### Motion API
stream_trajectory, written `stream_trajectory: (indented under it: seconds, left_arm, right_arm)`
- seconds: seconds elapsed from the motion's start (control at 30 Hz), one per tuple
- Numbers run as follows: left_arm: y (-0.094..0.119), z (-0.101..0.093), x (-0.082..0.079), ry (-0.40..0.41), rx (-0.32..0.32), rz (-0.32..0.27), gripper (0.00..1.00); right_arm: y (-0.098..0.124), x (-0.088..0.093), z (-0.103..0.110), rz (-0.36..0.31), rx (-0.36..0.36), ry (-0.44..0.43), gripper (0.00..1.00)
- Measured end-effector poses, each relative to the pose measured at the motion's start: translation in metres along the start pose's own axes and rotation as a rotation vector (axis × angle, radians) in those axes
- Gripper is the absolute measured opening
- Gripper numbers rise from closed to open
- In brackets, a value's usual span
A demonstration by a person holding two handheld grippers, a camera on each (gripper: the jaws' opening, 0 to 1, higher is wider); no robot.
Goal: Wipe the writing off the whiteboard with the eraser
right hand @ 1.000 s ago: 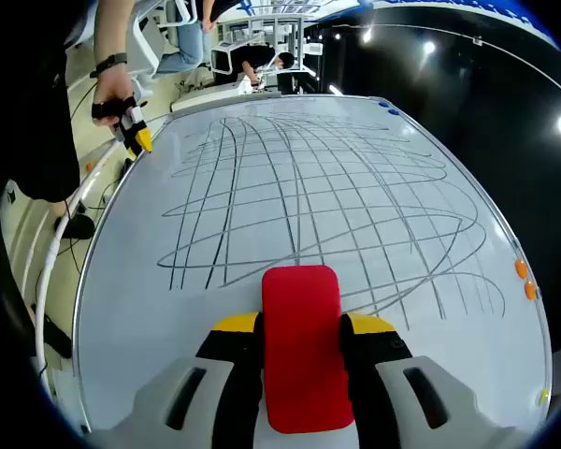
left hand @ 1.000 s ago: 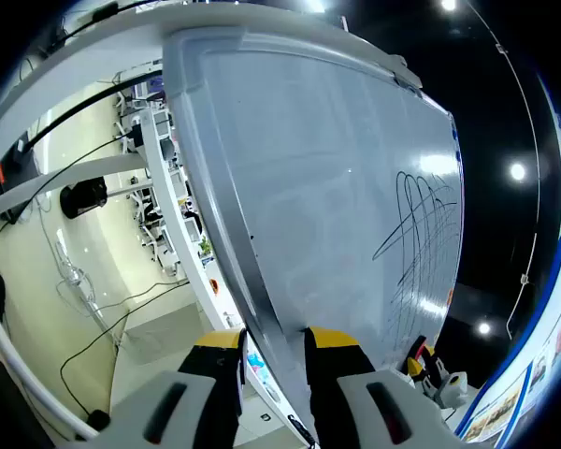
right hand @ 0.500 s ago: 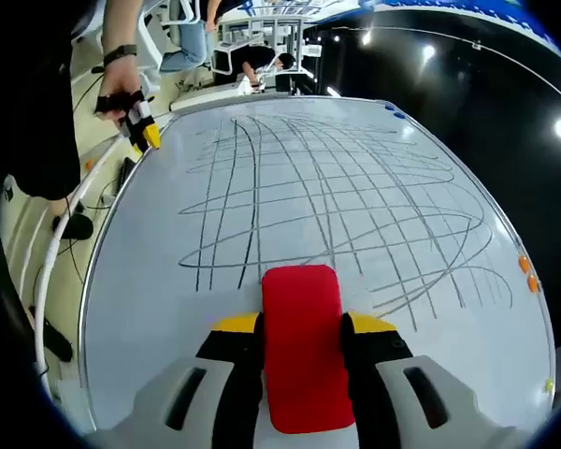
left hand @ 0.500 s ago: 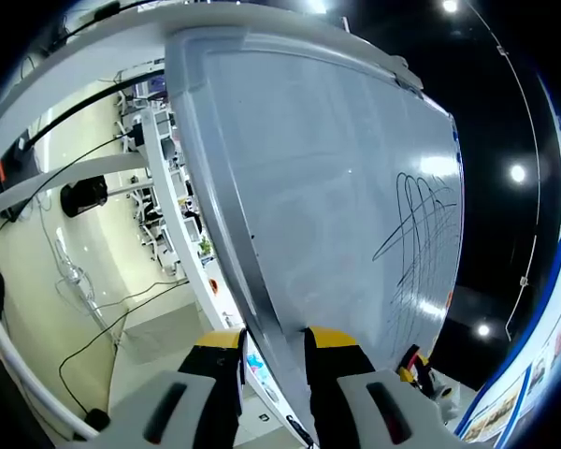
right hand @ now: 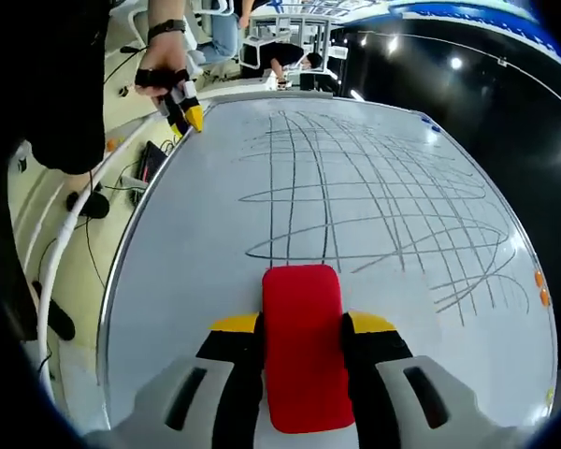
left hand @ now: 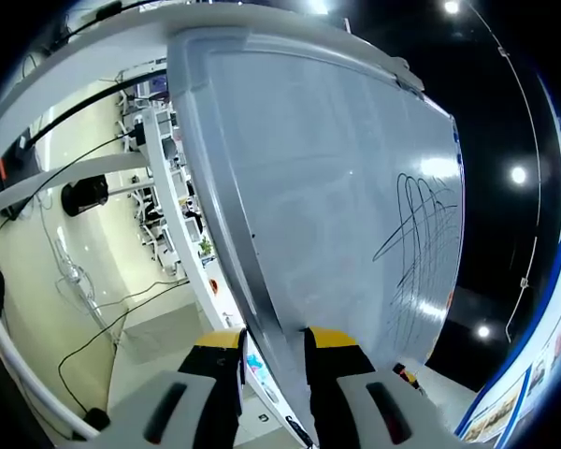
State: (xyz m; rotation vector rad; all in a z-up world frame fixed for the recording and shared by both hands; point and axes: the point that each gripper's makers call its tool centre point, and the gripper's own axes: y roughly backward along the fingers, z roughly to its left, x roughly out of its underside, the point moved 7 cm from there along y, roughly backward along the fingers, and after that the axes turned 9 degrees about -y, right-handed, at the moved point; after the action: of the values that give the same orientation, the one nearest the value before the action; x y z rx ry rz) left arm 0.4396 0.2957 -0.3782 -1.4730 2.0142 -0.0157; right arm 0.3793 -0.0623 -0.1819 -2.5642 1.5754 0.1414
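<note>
The whiteboard spreads ahead in the right gripper view, crossed by black scribbled lines over its middle and right. My right gripper is shut on a red eraser, whose face lies against the bare lower part of the board. At the board's far left corner a person's hand holds my left gripper on the frame. In the left gripper view the whiteboard runs away edge-on, its grey frame passing between the jaws of my left gripper. Black lines show at its far side.
Orange magnets sit on the board's right edge. Office desks and seated people lie beyond the board. Black cables trail over the pale floor on the left. A white rail curves past the board's left side.
The right gripper has carried the eraser leftward across the board's lower part, and the lines' lower-left ends are gone. In the left gripper view the right gripper has slipped nearly out of the bottom right.
</note>
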Motion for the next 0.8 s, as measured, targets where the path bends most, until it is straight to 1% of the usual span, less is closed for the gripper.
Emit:
stream_trajectory:
  seconds: [0.17,0.43,0.57,0.8]
  left_arm:
    - [0.000,0.000,0.000,0.002,0.001,-0.002,0.27]
    - [-0.002,0.005,-0.002,0.000,0.000,0.001,0.27]
    - [-0.001,0.003,-0.002,-0.002,-0.001,0.004,0.27]
    - [-0.002,0.004,-0.001,-0.001,0.000,0.004,0.27]
  right_arm:
    - [0.000,0.002,0.014,0.009,-0.003,0.001,0.35]
    - [0.002,0.007,0.052,0.025,-0.051,0.053,0.35]
    - [0.000,0.011,0.057,0.025,-0.041,0.027,0.35]
    - [0.001,0.018,0.071,0.030,-0.058,0.053,0.35]
